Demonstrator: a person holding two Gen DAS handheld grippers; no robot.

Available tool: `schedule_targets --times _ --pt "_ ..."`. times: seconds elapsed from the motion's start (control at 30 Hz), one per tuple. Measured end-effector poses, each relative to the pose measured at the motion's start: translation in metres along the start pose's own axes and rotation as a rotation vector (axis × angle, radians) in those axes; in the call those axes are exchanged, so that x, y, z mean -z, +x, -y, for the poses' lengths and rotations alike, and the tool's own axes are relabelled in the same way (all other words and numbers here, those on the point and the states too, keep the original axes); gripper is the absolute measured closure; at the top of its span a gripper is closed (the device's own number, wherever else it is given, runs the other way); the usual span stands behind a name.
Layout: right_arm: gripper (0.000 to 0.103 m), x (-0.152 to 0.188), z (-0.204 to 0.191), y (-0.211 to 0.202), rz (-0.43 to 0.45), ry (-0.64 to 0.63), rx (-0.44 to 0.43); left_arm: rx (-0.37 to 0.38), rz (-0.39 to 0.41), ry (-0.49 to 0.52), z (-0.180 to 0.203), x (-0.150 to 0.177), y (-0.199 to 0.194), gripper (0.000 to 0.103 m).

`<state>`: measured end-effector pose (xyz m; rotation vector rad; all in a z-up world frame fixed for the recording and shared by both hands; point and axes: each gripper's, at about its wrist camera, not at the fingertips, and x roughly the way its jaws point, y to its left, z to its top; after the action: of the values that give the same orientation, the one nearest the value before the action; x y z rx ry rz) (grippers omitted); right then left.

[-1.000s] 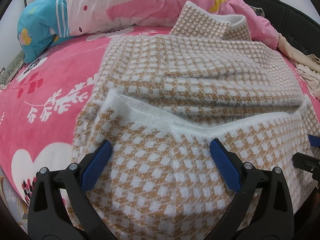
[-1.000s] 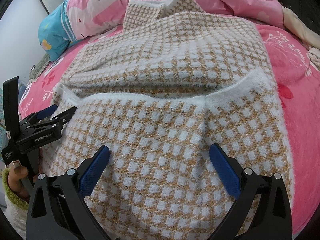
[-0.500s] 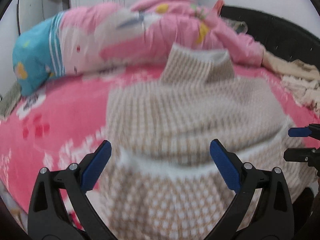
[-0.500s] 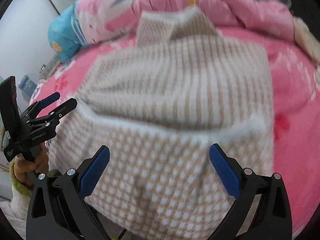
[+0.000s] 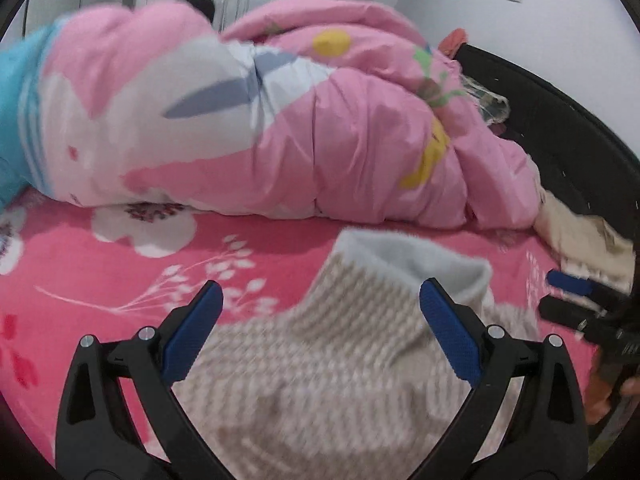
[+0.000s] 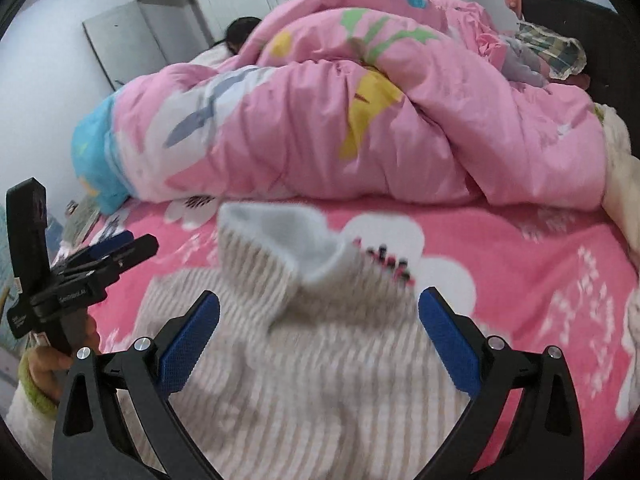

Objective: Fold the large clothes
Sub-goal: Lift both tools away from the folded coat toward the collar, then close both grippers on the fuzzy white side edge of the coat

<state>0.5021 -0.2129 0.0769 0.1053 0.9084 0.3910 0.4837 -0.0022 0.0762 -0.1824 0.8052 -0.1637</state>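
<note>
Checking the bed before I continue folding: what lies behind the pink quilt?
Behind the bunched pink patterned quilt, dark hair and white cabinets show; whatever lies beneath is covered.

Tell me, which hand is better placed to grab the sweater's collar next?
Probably the right gripper: the white collar sits just ahead between its open fingers. For the left gripper, the collar lies off toward its right finger. Close call; both views are blurred.

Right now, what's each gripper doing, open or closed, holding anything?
Left gripper: open, holding nothing, above the sweater.
Right gripper: open, holding nothing.
</note>
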Motion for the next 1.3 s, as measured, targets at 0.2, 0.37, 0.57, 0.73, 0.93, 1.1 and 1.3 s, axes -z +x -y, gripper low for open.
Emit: schedule_targets --times 0.2,0.37,0.57,0.73,0.93,1.1,1.3 --pt "0.019 -0.026 0.012 0.058 -0.085 0.046 0.031 0.063 -0.138 -0.131 -0.002 -0.021 0.075 0.022" --pt "0.057 -0.017 0.014 0.071 -0.157 0.037 0.038 0.100 -0.202 -0.151 -0.002 -0.012 0.095 0.057" --pt "0.086 0.005 -0.001 0.029 -0.133 -0.075 0.025 0.104 -0.192 0.049 0.019 0.013 0.050 0.078" --pt "0.091 0.039 -0.018 -0.010 -0.123 -0.176 0.024 0.132 -0.193 0.151 0.022 0.050 0.004 0.087" --pt "0.092 0.095 -0.031 -0.017 -0.147 -0.299 0.087 0.125 -0.189 0.200 0.014 0.100 -0.022 0.092" --pt "0.090 0.123 -0.031 -0.019 -0.231 -0.298 0.051 0.090 -0.193 0.213 0.013 0.130 -0.008 0.093" --pt "0.074 0.069 -0.034 -0.069 -0.039 -0.179 -0.184 0.088 -0.169 0.248 0.012 0.133 -0.008 0.093"
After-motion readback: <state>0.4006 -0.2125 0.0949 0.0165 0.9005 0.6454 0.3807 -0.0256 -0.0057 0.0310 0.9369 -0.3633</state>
